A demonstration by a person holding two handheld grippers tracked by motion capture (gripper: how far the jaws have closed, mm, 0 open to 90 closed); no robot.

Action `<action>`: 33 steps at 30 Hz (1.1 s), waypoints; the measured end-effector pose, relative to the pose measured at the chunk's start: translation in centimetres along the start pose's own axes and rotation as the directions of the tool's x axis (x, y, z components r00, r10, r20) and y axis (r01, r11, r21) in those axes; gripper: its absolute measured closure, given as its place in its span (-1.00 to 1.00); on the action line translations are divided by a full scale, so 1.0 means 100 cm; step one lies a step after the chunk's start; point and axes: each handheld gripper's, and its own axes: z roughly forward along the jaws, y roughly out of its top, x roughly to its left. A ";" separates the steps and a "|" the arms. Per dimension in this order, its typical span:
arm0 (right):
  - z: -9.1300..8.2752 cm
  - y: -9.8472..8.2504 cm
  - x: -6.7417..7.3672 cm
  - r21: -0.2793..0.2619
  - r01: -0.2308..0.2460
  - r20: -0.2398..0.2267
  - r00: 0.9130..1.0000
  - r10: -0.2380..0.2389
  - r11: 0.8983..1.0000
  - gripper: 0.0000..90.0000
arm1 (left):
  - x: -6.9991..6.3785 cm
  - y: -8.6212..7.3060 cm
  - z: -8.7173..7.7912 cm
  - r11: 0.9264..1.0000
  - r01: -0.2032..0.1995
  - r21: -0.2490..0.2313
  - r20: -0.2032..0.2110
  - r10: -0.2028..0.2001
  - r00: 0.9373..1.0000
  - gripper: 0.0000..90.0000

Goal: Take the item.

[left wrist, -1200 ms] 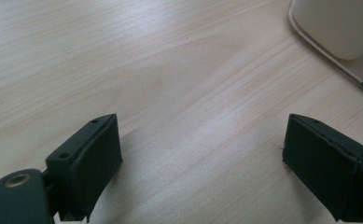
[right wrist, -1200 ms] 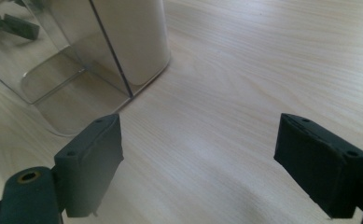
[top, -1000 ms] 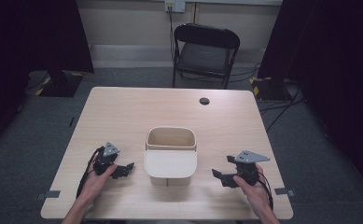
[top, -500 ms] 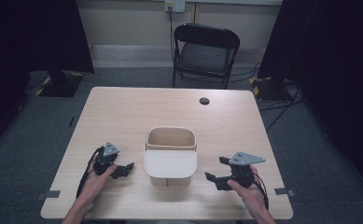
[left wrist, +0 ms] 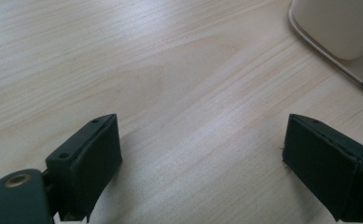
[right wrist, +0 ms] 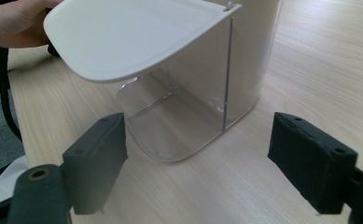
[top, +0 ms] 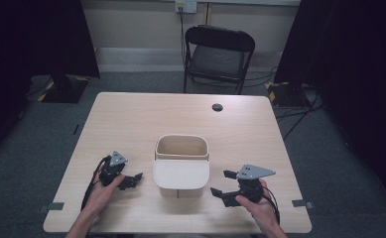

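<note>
— Where are my grippers sitting?

— I've got the left gripper (top: 131,179) low over the table (top: 141,119), jaws spread wide with nothing between them but bare wood. In the left gripper view the bin (left wrist: 342,28) sits ahead and to that gripper's right, well apart from the jaws; I see just a corner of it.

— And the right?

— The right gripper (top: 221,184) is also released, jaws wide apart and empty. It points at the bin (top: 181,158), which stands just ahead of it, near but not touching. In the right gripper view the bin's white lid (right wrist: 132,32) overhangs a clear front panel (right wrist: 179,98) (I can see through it to the wood below), right in line with the gap between the jaws.

— So the bin is between them?

— Yes, between the two grippers, each one aimed inward at it. A hand (right wrist: 11,21) shows beyond the bin from the right gripper's side. Farther off past the bin, a small black disc (top: 217,107) lies on the table, and a chair (top: 219,54) stands beyond the far edge.
</note>
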 end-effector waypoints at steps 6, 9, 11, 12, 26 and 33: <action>0.005 0.000 0.005 0.000 0.004 -0.021 1.000 -0.004 1.000 -0.59 | 0.000 0.000 0.000 1.000 0.000 0.000 0.000 0.000 1.000 -0.76; 0.009 0.000 0.009 0.005 0.008 -0.035 0.999 -0.008 1.000 -0.60 | 0.000 0.000 0.000 1.000 0.000 0.000 0.000 0.000 1.000 -0.76; 0.012 0.001 0.011 0.004 0.009 -0.039 0.999 -0.009 1.000 -0.61 | 0.000 0.000 0.000 1.000 0.000 0.000 0.000 0.000 1.000 -0.76; 0.014 0.001 0.012 0.004 0.013 -0.042 0.999 -0.013 1.000 -0.61 | 0.000 0.000 0.000 1.000 0.000 0.000 0.000 0.000 1.000 -0.76; 0.025 0.006 0.020 0.006 0.015 -0.042 0.999 -0.014 1.000 -0.61 | 0.000 0.000 0.000 1.000 0.002 0.000 0.000 -0.002 1.000 -0.76; 0.034 0.006 0.023 0.028 0.019 -0.043 0.999 -0.018 0.999 -0.59 | 0.000 0.000 0.000 1.000 0.001 0.001 0.000 -0.001 1.000 -0.76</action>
